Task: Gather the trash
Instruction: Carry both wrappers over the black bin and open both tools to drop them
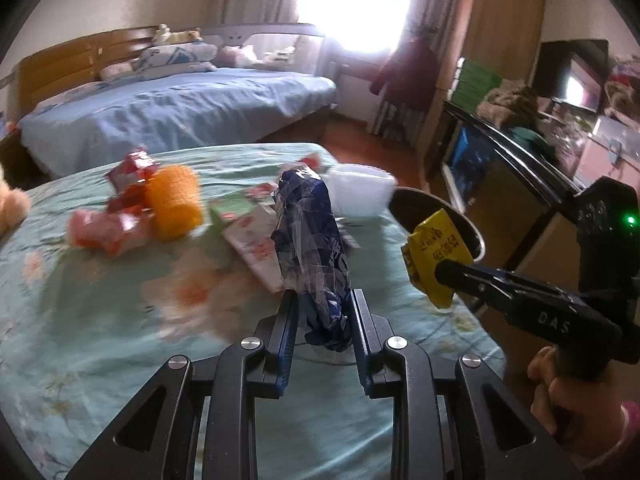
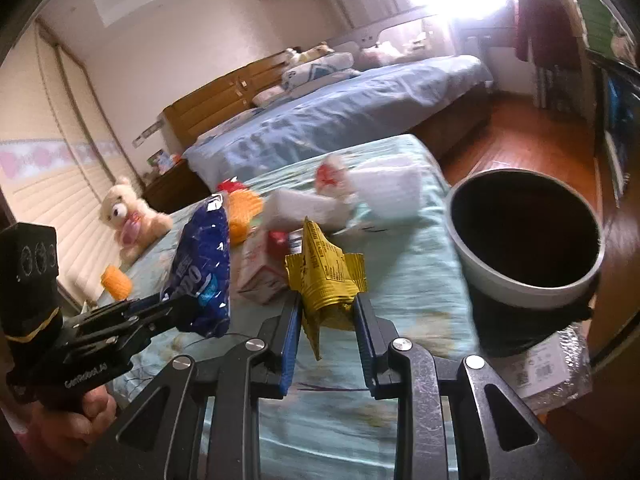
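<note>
Setting: Bedroom, with a bright window at the back and a blue-covered bed behind a nearer bed spread in pale green floral cloth, which carried the litter.
Left tool: clenched on a crumpled blue wrapper, which stood up between its pads clear of the cloth.
Right tool: clenched on a folded yellow wrapper, likewise lifted off the bedding.
Bin: a round dark-lined bin with a pale rim stood at the bed's right edge, mouth open and unobstructed, near the right tool and further from the left.
Step in hand, as judged: both wrappers carried toward the bin for dropping.
Advice: bring each wrapper fully over the mouth before letting go, the yellow one first since it was nearer; keep the two tools from crossing; release low, because light foil may drift past the rim.
Remaining litter: red wrappers, an orange ribbed roll, a flowered carton and a white container lay on the cloth; a second orange roll sat near a plush bear.
Writing: "DAS" was legible on the right tool's body in the left wrist view; "GenRobot.AI" on the left tool's body in the right wrist view; large white letters on the blue wrapper and small black print on the yellow one could not be read.
</note>
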The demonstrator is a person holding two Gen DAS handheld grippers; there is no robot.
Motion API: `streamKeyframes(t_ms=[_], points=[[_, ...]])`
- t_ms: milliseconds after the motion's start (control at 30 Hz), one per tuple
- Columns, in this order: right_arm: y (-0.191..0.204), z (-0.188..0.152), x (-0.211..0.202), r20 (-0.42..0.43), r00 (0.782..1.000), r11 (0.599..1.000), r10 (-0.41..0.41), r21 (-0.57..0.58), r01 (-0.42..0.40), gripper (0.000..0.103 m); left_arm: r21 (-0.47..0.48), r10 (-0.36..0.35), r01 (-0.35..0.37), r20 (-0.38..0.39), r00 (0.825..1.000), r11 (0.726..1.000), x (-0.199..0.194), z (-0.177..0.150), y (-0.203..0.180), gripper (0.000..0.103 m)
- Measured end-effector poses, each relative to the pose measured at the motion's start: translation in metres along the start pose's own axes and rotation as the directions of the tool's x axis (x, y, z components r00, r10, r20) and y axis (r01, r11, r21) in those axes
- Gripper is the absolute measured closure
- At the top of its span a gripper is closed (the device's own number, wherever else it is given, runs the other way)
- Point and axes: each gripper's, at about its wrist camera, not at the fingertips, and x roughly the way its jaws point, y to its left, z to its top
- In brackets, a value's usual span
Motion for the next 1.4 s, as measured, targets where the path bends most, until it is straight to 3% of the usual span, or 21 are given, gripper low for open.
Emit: streamKeyframes(t_ms=[200,667,1400], points=[[-0.032,0.002,-0.016,0.021,0.999,0.998,-0.043,0.042,0.042,0.077,0.039,-0.061,0.063,-0.039,0.997,0.997,0.025,0.017,-0.008,0.079],[-0.097,0.014,-0.028,0.042,0.992,0.985,-0.12,0.132,0.114,0.077,0.129,-0.111,0.122,-0.085,0.99,0.984,0.074,0.055,-0.045,0.079],[-0.157,0.047,-0.007,0.016,0.983,0.97,-0.182,0.167,0.177,0.076,0.167,-0.116,0.144,-0.165,0.979,0.976,0.171,0.1,-0.093,0.078]])
